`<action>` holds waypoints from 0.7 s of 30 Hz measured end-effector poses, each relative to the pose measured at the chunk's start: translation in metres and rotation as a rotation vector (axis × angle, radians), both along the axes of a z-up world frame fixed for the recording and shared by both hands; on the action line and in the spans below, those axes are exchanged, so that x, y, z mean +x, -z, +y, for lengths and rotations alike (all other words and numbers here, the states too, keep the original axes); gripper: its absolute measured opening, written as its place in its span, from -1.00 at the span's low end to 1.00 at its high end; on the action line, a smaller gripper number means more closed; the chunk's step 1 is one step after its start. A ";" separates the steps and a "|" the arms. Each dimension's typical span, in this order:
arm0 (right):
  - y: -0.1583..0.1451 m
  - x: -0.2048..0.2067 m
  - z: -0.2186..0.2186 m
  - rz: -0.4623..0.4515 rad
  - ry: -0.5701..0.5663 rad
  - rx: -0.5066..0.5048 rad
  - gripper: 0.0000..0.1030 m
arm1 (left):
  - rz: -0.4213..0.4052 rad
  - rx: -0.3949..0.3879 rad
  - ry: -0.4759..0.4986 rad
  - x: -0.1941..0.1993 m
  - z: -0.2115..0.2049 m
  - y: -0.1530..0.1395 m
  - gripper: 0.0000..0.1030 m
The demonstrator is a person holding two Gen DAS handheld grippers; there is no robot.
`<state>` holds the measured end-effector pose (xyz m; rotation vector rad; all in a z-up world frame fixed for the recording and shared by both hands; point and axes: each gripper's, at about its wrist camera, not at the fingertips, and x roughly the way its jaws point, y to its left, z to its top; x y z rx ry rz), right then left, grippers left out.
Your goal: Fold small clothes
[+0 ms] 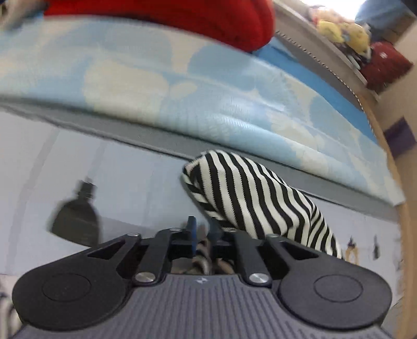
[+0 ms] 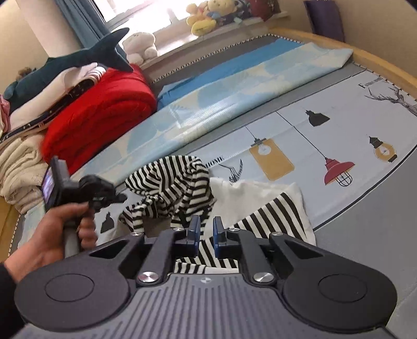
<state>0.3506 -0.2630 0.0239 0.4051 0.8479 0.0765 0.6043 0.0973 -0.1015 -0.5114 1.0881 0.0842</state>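
A black-and-white striped garment (image 2: 169, 187) lies on the printed bed sheet (image 2: 338, 125), its left part bunched up and its right part (image 2: 273, 208) flat, white with stripes. A person's hand (image 2: 52, 234) holds my left gripper (image 2: 121, 198) with its tip at the bunch's left edge. In the left wrist view, the left gripper (image 1: 202, 229) shows a narrow gap. Striped cloth (image 1: 247, 193) drapes over its right finger and lies blurred in the gap. My right gripper (image 2: 206, 230) hovers over the flat part, fingers slightly apart, stripes showing through the gap.
A folded red blanket (image 2: 99, 112) and a light blue patterned cover (image 2: 208, 104) lie behind the garment. A shark plush (image 2: 78, 57) rests on piled bedding at the left. Soft toys (image 2: 206, 15) sit on the window ledge. A wooden bed rim (image 2: 378, 62) curves along the right.
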 end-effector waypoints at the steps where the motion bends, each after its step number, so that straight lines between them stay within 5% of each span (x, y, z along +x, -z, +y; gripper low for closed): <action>1: 0.001 0.002 -0.001 0.008 0.000 0.000 -0.79 | 0.017 -0.017 -0.006 0.005 0.000 0.007 -0.43; 7: 0.003 0.012 -0.009 0.021 0.024 0.021 -0.79 | -0.044 -0.130 -0.062 0.020 -0.006 0.019 -0.48; 8: 0.004 0.013 -0.009 0.024 0.029 0.020 -0.79 | -0.037 -0.094 -0.040 0.022 -0.010 0.017 -0.86; 9: 0.006 0.014 -0.009 0.030 0.030 0.019 -0.79 | -0.026 -0.038 -0.015 0.023 -0.016 0.015 -0.98; 12: 0.008 0.015 -0.010 0.043 0.027 0.026 -0.79 | -0.087 0.056 0.083 0.014 -0.028 -0.010 -0.98; 17: 0.006 0.014 -0.015 0.039 0.049 0.022 -0.79 | -0.361 0.291 0.380 -0.059 -0.056 -0.094 -0.98; 21: 0.004 0.009 -0.024 0.035 0.070 0.028 -0.79 | -0.510 0.309 0.691 -0.172 -0.075 -0.144 -0.98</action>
